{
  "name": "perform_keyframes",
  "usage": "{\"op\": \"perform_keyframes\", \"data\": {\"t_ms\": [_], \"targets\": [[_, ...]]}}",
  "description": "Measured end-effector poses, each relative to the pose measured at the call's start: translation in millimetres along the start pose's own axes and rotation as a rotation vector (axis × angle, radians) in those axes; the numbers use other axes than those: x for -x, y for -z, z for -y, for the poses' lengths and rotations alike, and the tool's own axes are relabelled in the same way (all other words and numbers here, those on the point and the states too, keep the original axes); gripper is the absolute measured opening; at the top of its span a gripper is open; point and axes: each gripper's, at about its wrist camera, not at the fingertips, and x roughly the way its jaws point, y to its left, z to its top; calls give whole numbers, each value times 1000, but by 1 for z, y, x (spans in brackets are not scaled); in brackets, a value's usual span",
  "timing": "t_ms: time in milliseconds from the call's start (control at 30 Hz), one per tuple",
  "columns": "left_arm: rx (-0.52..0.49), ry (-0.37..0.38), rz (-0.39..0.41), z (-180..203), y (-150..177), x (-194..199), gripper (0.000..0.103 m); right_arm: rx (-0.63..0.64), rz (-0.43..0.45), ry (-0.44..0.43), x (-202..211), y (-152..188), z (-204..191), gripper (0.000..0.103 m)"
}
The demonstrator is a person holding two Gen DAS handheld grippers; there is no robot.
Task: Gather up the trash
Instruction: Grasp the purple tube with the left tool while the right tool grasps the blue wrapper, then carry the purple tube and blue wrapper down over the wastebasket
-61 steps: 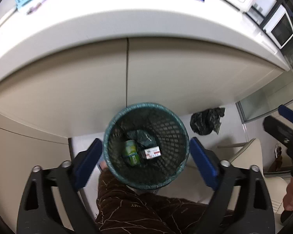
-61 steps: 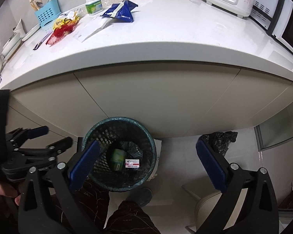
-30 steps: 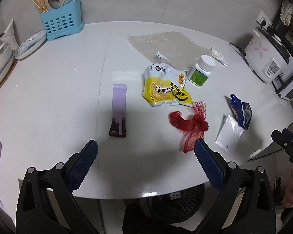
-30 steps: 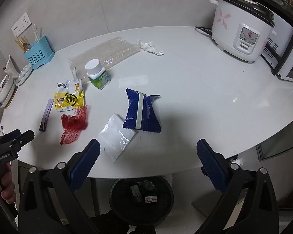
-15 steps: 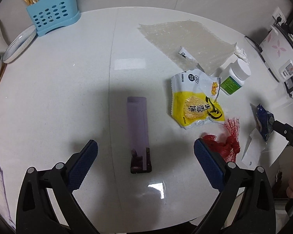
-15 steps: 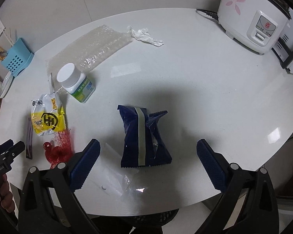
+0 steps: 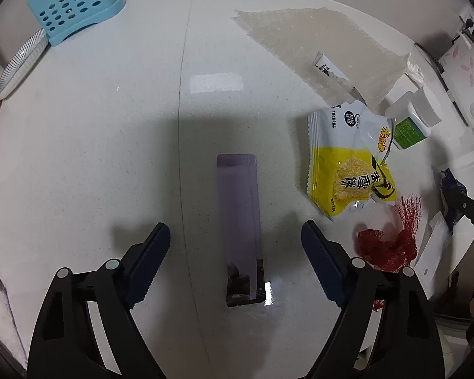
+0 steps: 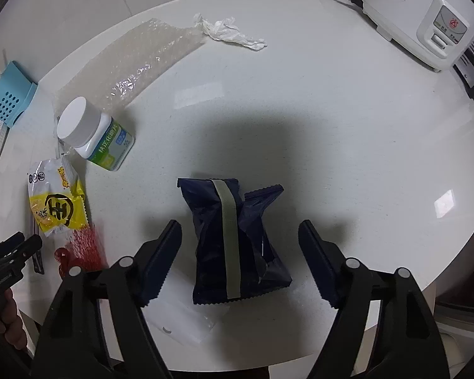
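My left gripper [image 7: 236, 246] is open, its jaws on either side of a long purple wrapper [image 7: 240, 221] lying flat on the white counter [image 7: 110, 126]. My right gripper [image 8: 240, 243] is open, its jaws on either side of a dark blue snack bag [image 8: 233, 243]. A yellow snack packet [image 7: 347, 164] [image 8: 57, 202], a red net [image 7: 391, 243] [image 8: 82, 249], a white pill bottle [image 8: 91, 132] [image 7: 414, 120], bubble wrap [image 7: 325, 41] [image 8: 132, 66] and a crumpled tissue [image 8: 230, 31] lie around. A clear plastic bag [image 8: 186, 319] lies under the blue bag's near end.
A blue utensil holder [image 7: 75, 6] [image 8: 9, 101] and a plate [image 7: 19, 63] stand at the far left. A white rice cooker [image 8: 420, 12] [image 7: 467, 75] stands at the far right. The counter's front edge runs just below both grippers.
Both grippers rose from the bin under the counter to the countertop and have come down closer. The left now straddles the purple wrapper, the right the blue bag. Both stay open.
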Motion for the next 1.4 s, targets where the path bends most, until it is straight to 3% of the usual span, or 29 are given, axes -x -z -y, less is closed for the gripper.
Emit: {"op": "perform_keyframes", "data": {"t_ms": [167,400,867,1400], "targets": [[-14,-43,-1,3,-3,-1,62,-10,-29,-1,-7,-5,1,52],[-10,-64,-12,7,-8,2,23,-13,-54,14,-13,-10,3,37],[-9,-30,22,14,2,20,21,2,3,21,9,-15,2,29],[-26,-11,139,51,22,78,21,31,109,-26,62,22,20,29]]}}
